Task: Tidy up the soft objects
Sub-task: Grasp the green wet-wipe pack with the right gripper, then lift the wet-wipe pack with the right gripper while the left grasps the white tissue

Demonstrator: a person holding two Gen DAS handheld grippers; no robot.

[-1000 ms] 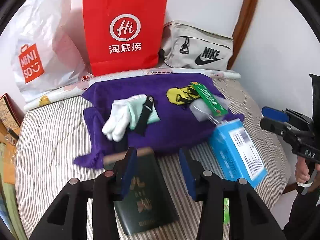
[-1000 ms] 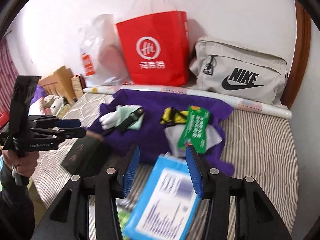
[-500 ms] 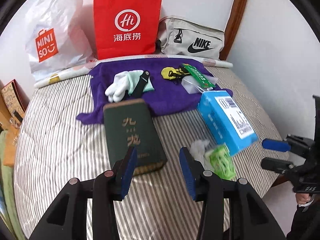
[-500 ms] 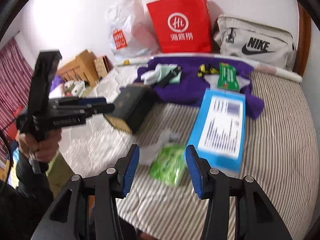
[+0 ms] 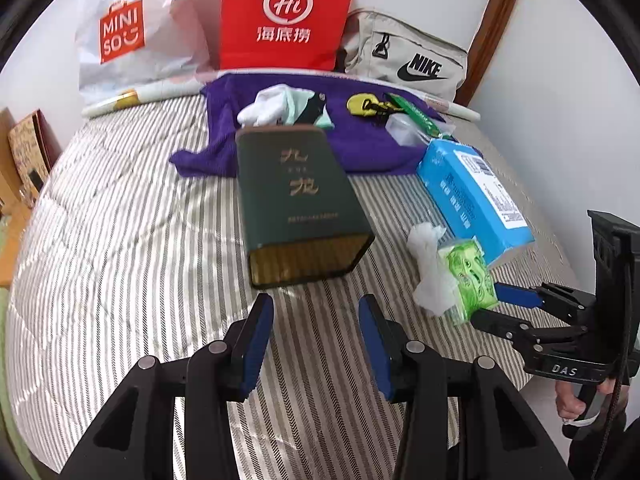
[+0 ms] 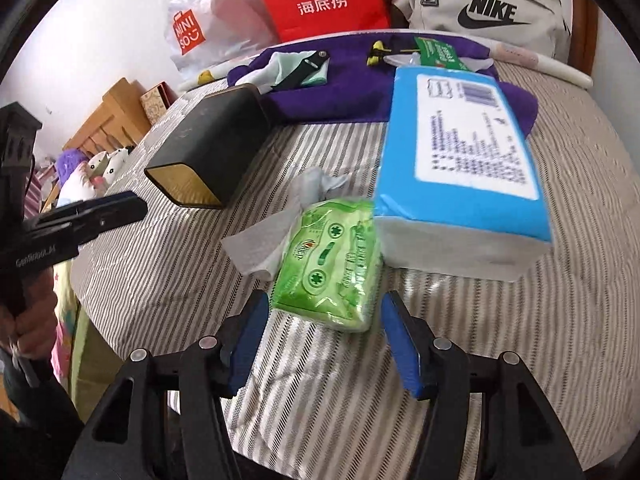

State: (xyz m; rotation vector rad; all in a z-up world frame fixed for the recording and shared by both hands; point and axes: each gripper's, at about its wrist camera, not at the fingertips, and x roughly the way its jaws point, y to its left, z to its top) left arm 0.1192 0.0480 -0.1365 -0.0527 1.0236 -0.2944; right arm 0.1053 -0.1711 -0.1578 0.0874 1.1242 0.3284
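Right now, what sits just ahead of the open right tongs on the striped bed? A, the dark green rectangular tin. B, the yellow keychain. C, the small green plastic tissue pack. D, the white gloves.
C: in the right wrist view the small green plastic tissue pack lies just ahead of the right tongs, whose blue pads stand apart at either side of its near end, not touching it.

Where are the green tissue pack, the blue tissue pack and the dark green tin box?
green tissue pack (image 6: 332,264), right wrist view, top face
blue tissue pack (image 6: 468,140), right wrist view, white label
dark green tin box (image 5: 296,184), left wrist view, lettered top
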